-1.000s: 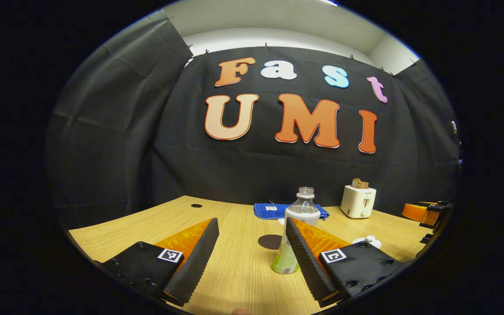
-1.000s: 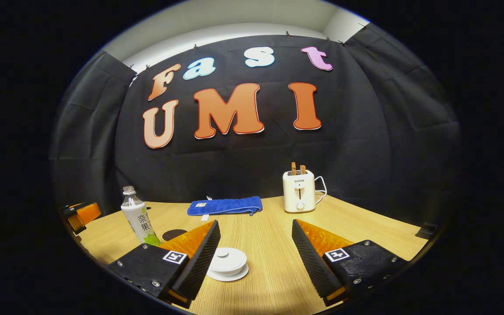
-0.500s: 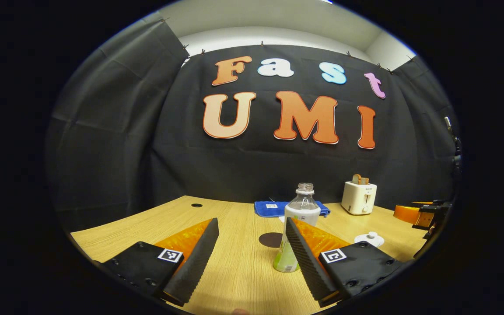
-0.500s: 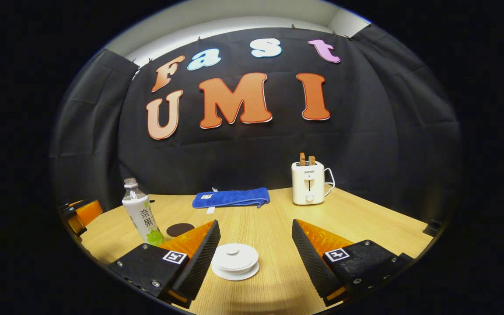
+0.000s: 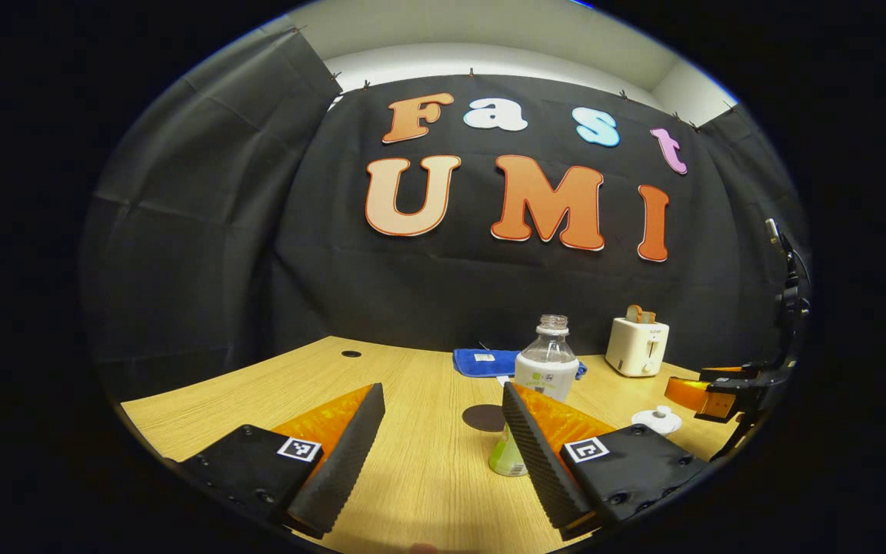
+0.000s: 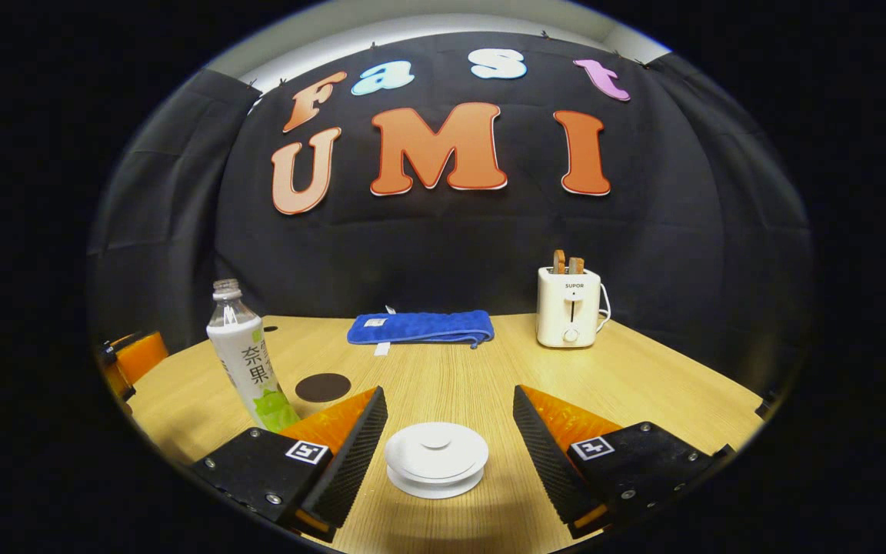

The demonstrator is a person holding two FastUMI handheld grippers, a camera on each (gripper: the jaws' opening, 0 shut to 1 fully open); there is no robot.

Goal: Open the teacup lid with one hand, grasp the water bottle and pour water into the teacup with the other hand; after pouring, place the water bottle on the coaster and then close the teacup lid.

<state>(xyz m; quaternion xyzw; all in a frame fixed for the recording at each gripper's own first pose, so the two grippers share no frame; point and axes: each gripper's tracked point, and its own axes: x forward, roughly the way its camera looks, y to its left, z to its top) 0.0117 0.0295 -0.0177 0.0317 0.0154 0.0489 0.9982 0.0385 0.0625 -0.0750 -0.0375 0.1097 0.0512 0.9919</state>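
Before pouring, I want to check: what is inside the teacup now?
A white lid covers the teacup, so its inside is hidden. The right gripper is open around it.

I work in a staged recording booth. Black cloth walls (image 6: 681,254) surround my light wood-grain surface (image 6: 451,369). A cream two-slot toaster (image 6: 568,306) suggests a kitchen.

White lidded teacup (image 6: 436,459) between right claw (image 6: 449,438) fingers; clear water bottle (image 6: 244,362), white-green label, left; dark brown coaster (image 6: 323,387); blue towel (image 6: 421,327); cream toaster (image 6: 569,316); wood-grain tabletop (image 6: 643,385).
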